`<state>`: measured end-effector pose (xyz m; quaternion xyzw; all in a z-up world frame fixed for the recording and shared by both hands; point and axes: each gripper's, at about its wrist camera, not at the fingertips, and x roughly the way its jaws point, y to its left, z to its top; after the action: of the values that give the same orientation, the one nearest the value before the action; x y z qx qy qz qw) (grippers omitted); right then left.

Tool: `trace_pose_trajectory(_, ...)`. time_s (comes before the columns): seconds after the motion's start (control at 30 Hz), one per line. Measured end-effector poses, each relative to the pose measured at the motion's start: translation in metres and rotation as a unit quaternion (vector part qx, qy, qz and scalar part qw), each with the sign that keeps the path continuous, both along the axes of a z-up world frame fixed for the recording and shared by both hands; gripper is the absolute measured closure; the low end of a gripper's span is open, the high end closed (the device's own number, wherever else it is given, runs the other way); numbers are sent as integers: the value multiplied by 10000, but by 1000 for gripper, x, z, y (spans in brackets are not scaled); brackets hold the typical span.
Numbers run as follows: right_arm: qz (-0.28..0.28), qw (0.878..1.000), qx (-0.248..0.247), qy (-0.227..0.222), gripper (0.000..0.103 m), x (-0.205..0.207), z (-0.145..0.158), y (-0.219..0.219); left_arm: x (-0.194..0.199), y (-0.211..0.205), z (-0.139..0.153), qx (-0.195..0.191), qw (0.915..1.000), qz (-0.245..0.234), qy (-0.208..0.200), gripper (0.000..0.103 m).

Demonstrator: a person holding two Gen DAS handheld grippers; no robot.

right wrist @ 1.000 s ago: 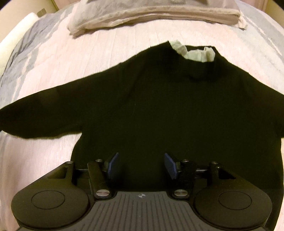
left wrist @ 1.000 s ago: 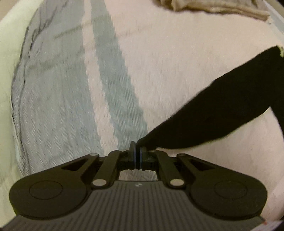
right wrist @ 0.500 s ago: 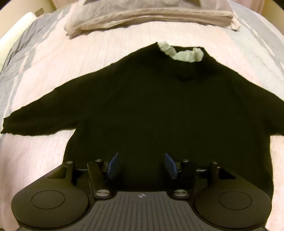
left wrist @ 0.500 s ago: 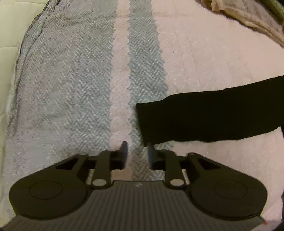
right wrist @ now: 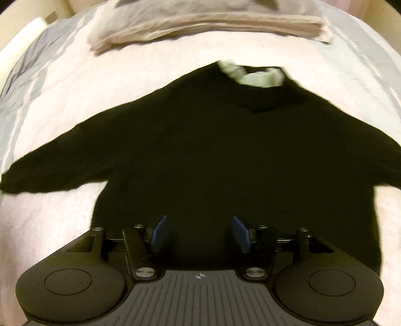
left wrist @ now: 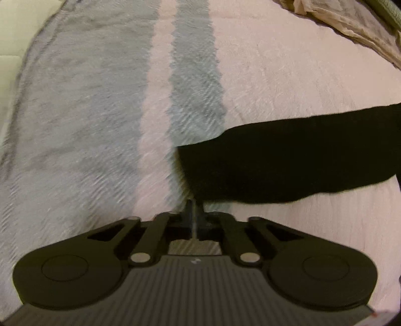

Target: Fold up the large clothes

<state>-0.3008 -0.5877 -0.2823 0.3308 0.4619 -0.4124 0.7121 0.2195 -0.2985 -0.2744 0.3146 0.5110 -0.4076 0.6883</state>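
A black long-sleeved sweater (right wrist: pixel 213 155) with a pale green collar (right wrist: pixel 253 75) lies spread flat on the bed, both sleeves stretched out sideways. In the left wrist view its left sleeve (left wrist: pixel 288 160) runs in from the right. My left gripper (left wrist: pixel 194 209) is shut at the lower corner of that sleeve's cuff, and the black cloth meets its fingertips. My right gripper (right wrist: pixel 199 233) hovers open over the sweater's hem, its blue pads (right wrist: pixel 159 233) wide apart with nothing between them.
The bedspread (left wrist: pixel 288 75) is pink with grey-blue stripes (left wrist: pixel 195 75) on the left. A beige folded blanket or pillow (right wrist: pixel 208 22) lies past the collar at the head of the bed. A pale wall or headboard edge (left wrist: pixel 10 40) shows far left.
The left gripper let go of the sleeve after drawing it out, stood open half a second ago, and has shut again at the cuff corner. The right gripper stayed open over the hem.
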Motion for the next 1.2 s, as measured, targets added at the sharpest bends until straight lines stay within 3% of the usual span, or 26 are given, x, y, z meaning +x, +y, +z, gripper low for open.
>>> trace_pose_trajectory(0.13,-473,9989,-57,-51,48,-34,17,-2,-4,20,23,24,9998,110,-157,103)
trace_pose_trajectory(0.3,-657,9973,-314,-39,48,-70,41,-13,-32,3,48,-258,9995,-17,-166,98)
trace_pose_trajectory(0.5,-327,9973,-620,-213,48,-92,55,-62,-112,-73,65,-753,9943,-756,29,87)
trace_pose_trajectory(0.6,147,9964,-730,-403,48,-96,53,-103,-168,-133,63,-1048,9852,-1333,244,82)
trace_pose_trajectory(0.87,1346,9843,-595,-977,48,-83,5,-242,-302,-295,31,-1754,9522,-2445,531,59)
trace_pose_trajectory(1.0,1894,9749,-314,-1126,48,-68,-26,-285,-336,-360,-9,-1704,9465,-2675,596,59)
trace_pose_trajectory(1.13,2106,9695,-85,-1251,48,-61,-53,-305,-355,-392,-44,-1508,9441,-2835,744,61)
trace_pose_trajectory(1.17,2082,9692,48,-1313,52,-61,-60,-308,-357,-398,-50,-1369,9459,-2832,798,71)
trace_pose_trajectory(1.2,2090,9684,223,-1340,81,-60,-66,-311,-358,-401,-53,-1240,9473,-2834,829,79)
